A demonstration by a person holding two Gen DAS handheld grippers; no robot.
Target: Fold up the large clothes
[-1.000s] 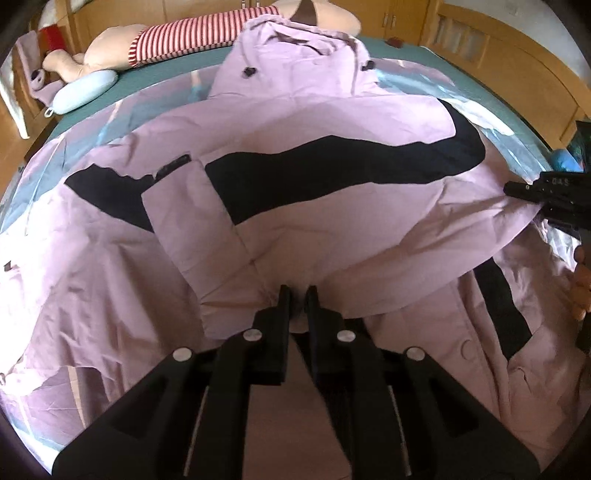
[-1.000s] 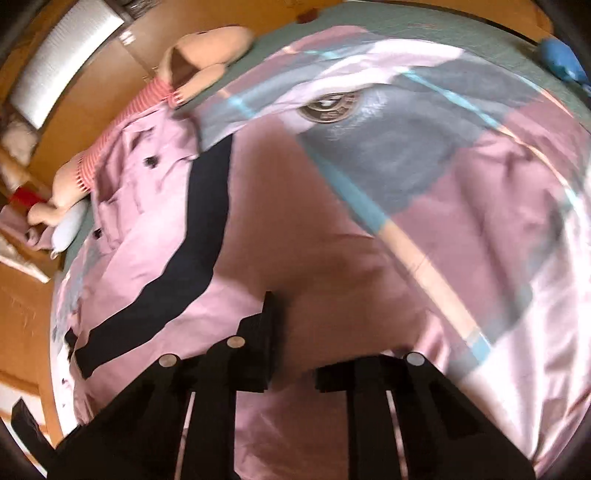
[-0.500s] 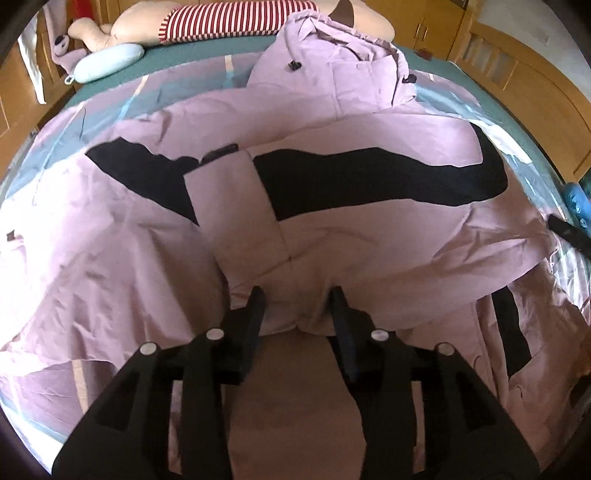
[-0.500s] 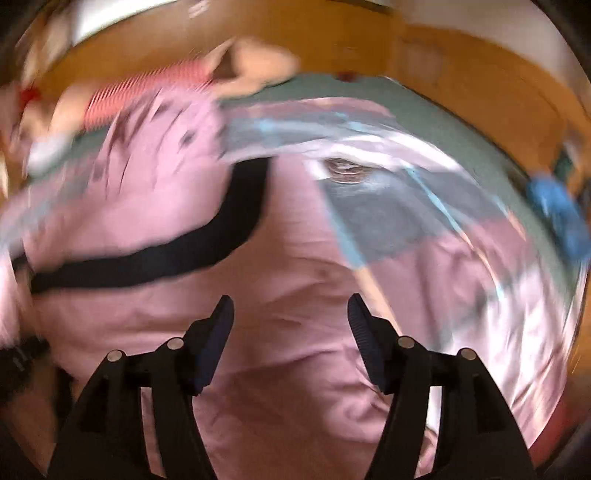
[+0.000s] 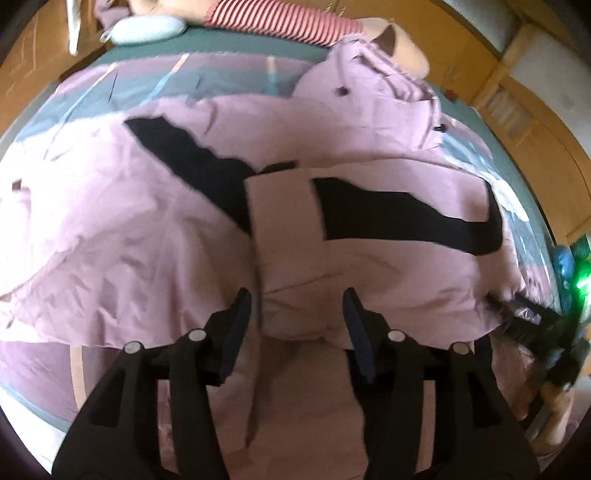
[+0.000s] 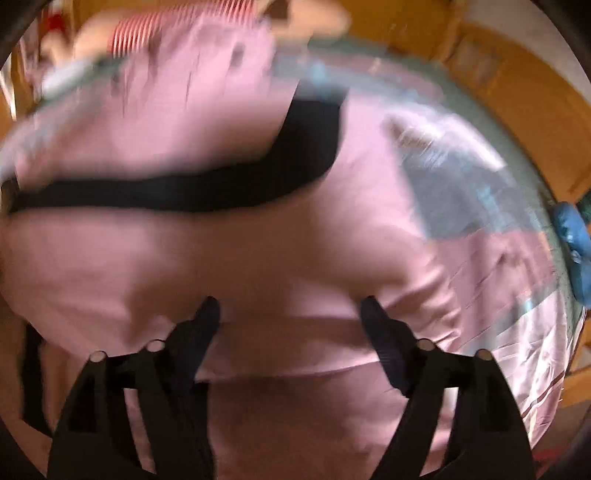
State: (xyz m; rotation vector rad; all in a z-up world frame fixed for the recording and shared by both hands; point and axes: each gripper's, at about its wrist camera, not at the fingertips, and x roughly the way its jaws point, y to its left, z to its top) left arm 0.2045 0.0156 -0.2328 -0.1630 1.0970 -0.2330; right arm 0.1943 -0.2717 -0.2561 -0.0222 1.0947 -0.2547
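Observation:
A large pink jacket (image 5: 155, 236) with a wavy black band and a hood at the far end lies spread on the bed; its right side is folded over the middle. My left gripper (image 5: 297, 297) is open and empty just above the folded hem. My right gripper (image 6: 290, 306) is open and empty over the jacket's right part (image 6: 258, 251); that view is blurred. The right gripper also shows at the right edge of the left wrist view (image 5: 532, 325).
A quilt in pink, grey and blue (image 5: 110, 92) covers the bed. A striped plush toy (image 5: 280, 18) and a pale blue pillow (image 5: 147, 29) lie at the head. A blue object (image 6: 572, 236) sits at the right edge. Wooden bed frame (image 5: 546, 122) surrounds it.
My left gripper let go of the folded hem and opened wide, pulling back a little. My right gripper opened wider and swung over the jacket's right side.

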